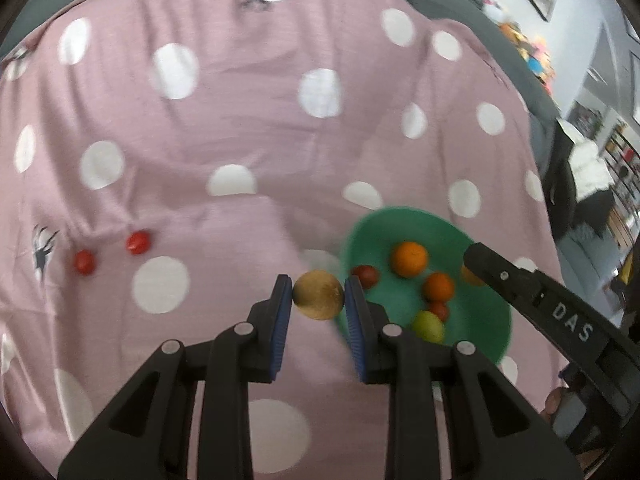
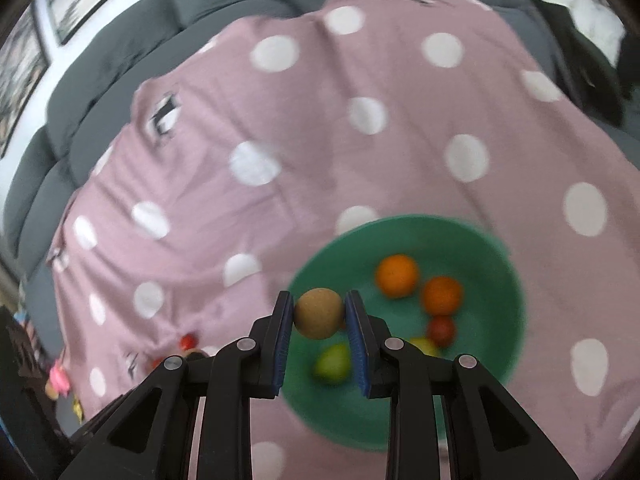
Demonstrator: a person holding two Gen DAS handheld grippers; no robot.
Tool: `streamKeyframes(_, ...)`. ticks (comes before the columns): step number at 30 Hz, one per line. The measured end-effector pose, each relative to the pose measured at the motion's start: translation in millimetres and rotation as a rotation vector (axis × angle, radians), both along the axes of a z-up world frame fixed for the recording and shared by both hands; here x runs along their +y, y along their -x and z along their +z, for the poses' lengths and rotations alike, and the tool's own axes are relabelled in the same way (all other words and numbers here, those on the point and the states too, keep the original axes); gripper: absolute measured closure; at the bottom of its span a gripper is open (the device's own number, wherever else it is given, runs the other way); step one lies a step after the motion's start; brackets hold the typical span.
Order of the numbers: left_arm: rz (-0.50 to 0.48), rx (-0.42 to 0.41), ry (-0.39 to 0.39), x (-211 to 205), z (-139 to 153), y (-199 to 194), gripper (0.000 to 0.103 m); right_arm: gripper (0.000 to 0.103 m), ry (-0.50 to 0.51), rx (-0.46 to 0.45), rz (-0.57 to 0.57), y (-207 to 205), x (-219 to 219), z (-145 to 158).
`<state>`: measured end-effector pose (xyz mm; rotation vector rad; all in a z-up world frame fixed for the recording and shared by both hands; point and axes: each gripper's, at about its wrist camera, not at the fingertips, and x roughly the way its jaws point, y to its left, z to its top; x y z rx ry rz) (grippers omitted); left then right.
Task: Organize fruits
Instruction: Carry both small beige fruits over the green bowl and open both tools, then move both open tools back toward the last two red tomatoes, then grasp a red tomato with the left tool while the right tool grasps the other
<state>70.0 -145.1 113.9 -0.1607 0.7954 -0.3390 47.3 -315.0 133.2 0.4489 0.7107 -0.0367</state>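
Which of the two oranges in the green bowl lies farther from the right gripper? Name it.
The larger orange, toward the far rim of the green bowl. The smaller, darker orange sits nearer, right above the small red fruit.

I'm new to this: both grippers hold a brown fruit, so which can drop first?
Right, probably. Its brown fruit hangs over the green bowl; the left gripper's fruit sits beside the rim.

— How many fruits in the green bowl (image 2: 500, 248)?
— Two oranges (image 2: 397, 275), one dark red fruit (image 2: 441, 330), two yellow-green ones (image 2: 333, 364).
— And elsewhere?
— Two brown round fruits (image 1: 318, 295), one in each tongs; two small red fruits (image 1: 138, 242) on the cloth.
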Motion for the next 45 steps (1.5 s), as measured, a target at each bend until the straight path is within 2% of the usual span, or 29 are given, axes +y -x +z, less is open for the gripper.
streamKeyframes(5, -0.089, 0.014, 0.01, -33.2, -5.0, -3.2, 0.076, 0.074, -0.004, 0.031, -0.1, 6.6, -33.1, -5.9)
streamKeyframes(12, -0.166, 0.031, 0.013, -64.7, -13.5, -8.7, 0.077, 0.074, -0.012, 0.073, -0.151, 8.0, -53.3, -15.8)
streamKeyframes(14, -0.163, 0.036, 0.011, -64.9, -14.1, -10.9, 0.069, 0.071, -0.01, 0.087, -0.164, 7.7, -56.5, -17.6)
streamKeyframes(17, -0.141, 0.038, 0.034, -54.9, -10.3, -13.3, 0.055, 0.059, -0.017, 0.096, -0.164, 6.2, -58.1, -19.1)
streamKeyframes(20, -0.106, 0.041, 0.036, -41.3, -7.7, -15.1, 0.054, 0.058, -0.02, 0.087, -0.155, 6.0, -56.6, -17.8)
streamKeyframes(26, 0.083, 0.049, 0.028, 18.9, -5.5, -28.8, 0.054, 0.058, -0.022, 0.063, -0.052, -3.8, -28.5, -13.1)
streamKeyframes(28, 0.186, 0.05, -0.02, 47.4, -7.0, -34.3, 0.055, 0.058, -0.005, 0.062, 0.0, -11.2, -10.6, -11.4)
streamKeyframes(30, 0.32, 0.051, -0.087, 84.1, -10.7, -41.1, 0.056, 0.058, 0.02, 0.062, 0.083, -23.6, 18.1, -9.4)
streamKeyframes(34, 0.494, 0.106, -0.067, 154.0, -23.1, -51.6, 0.06, 0.059, 0.044, 0.087, 0.271, -59.2, 83.1, -11.6)
streamKeyframes(37, 0.616, 0.144, -0.089, 195.4, -34.1, -55.1, 0.066, 0.059, 0.047, 0.131, 0.402, -88.2, 130.5, -23.8)
streamKeyframes(39, 0.644, 0.179, -0.059, 216.0, -43.4, -59.5, 0.069, 0.059, 0.037, 0.183, 0.473, -110.8, 162.1, -38.0)
streamKeyframes(42, 0.63, 0.218, 0.052, 233.8, -55.1, -67.1, 0.075, 0.059, 0.028, 0.229, 0.548, -135.8, 202.3, -59.8)
streamKeyframes(45, 0.641, 0.234, 0.055, 241.7, -61.2, -75.2, 0.077, 0.059, 0.032, 0.257, 0.591, -147.6, 229.0, -78.8)
